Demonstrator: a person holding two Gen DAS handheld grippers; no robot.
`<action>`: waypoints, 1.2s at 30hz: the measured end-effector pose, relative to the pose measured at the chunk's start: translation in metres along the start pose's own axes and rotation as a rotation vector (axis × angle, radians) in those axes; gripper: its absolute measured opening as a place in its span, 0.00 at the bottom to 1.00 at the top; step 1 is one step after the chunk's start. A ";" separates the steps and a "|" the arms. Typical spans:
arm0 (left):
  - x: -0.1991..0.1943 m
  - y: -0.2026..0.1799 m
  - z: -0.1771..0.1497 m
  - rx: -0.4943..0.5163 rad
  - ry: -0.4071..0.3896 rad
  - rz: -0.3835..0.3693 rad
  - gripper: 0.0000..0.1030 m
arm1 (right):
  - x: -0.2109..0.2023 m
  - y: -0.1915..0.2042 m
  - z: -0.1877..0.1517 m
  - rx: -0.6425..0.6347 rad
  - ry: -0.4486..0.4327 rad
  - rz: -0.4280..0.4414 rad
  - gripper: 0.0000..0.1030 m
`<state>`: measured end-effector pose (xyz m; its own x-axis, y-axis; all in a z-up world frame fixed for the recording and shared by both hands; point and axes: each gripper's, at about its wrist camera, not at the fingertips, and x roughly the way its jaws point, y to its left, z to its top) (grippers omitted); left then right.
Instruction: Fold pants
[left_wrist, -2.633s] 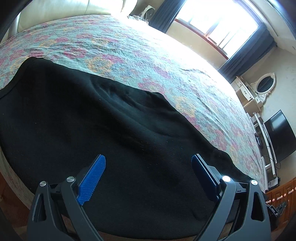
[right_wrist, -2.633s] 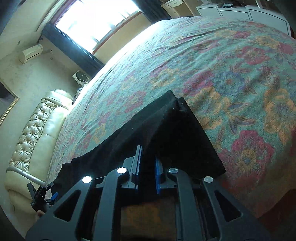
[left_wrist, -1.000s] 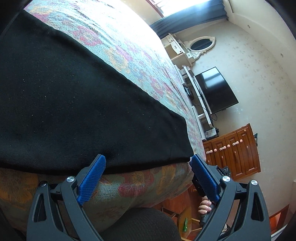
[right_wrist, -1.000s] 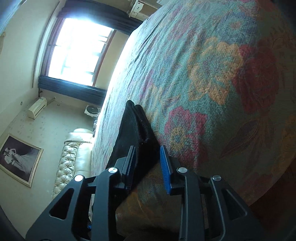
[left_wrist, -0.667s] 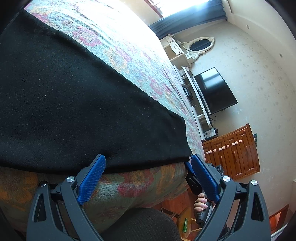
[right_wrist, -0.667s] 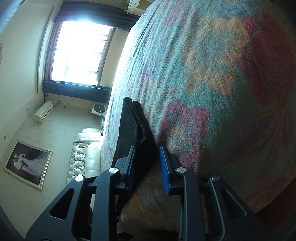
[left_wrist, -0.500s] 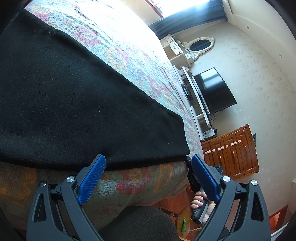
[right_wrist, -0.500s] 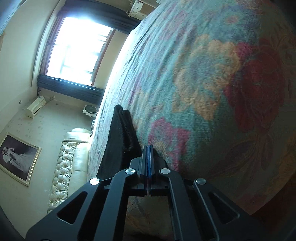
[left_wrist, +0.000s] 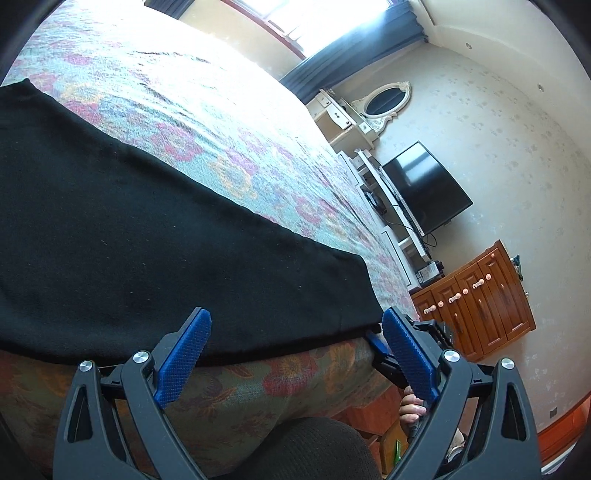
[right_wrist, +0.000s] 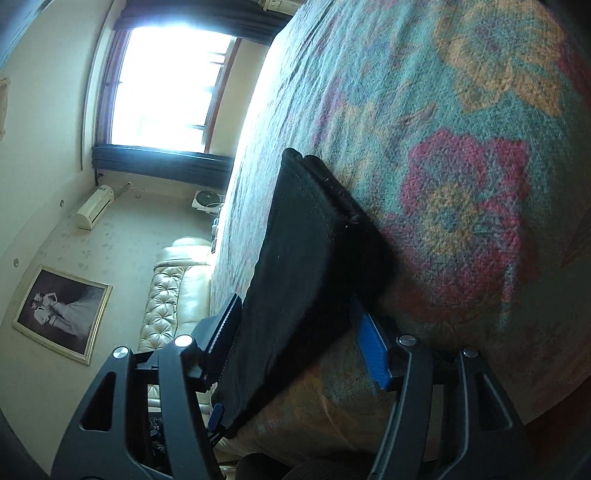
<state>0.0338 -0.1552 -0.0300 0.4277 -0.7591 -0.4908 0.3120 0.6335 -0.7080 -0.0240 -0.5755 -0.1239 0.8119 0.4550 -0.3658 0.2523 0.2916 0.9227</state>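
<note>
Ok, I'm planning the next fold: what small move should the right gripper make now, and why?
Probably close the right gripper on the black fabric pants. Its jaws are opening with the end of the pants, at the edge of the floral bedspread, between them, unpinched; the left gripper is open too.

The left claw (left_wrist: 295, 354) is held wide open, nothing gripped. The right claw (right_wrist: 295, 343) is being opened, with cloth between its jaws, angled slightly downward.
</note>
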 end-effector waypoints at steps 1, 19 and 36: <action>-0.004 0.003 0.001 -0.002 -0.007 0.008 0.90 | 0.002 0.002 0.001 0.000 -0.005 -0.004 0.59; -0.043 0.053 0.016 -0.055 -0.013 0.099 0.90 | -0.036 -0.005 -0.004 -0.069 -0.006 -0.097 0.38; -0.073 0.154 0.073 -0.016 0.069 0.131 0.90 | 0.055 0.041 0.079 -0.319 0.483 -0.015 0.85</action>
<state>0.1128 0.0086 -0.0659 0.4046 -0.6787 -0.6129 0.2432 0.7259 -0.6433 0.0729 -0.6054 -0.0970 0.4579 0.7596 -0.4618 0.0295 0.5063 0.8619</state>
